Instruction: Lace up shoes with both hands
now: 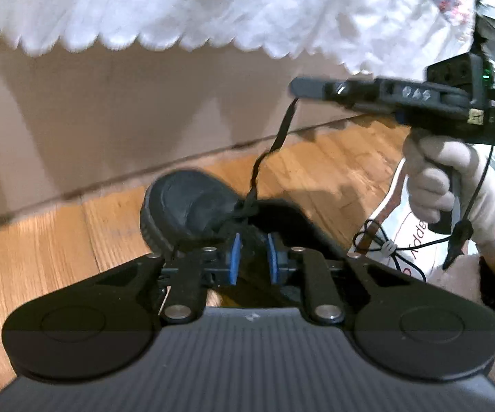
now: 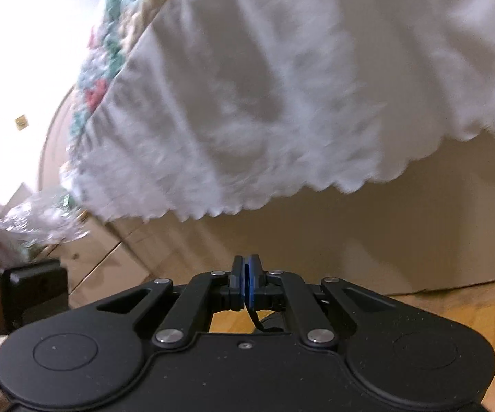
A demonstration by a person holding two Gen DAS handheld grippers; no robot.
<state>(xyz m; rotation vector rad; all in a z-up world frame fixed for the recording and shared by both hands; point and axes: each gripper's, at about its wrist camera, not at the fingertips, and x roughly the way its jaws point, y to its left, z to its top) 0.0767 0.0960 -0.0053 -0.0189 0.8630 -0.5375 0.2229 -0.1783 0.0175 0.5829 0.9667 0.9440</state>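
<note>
One black shoe [image 1: 192, 206] points away; right claw [image 1: 297, 88] pinches its lace [image 1: 274, 144].

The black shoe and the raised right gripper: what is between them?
In the left wrist view, a black lace runs from the black shoe up to the right gripper, which pinches its end; behind it only wooden floor.

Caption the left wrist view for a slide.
Right gripper pulls a black lace up from the black shoe; left gripper open beside it.
</note>
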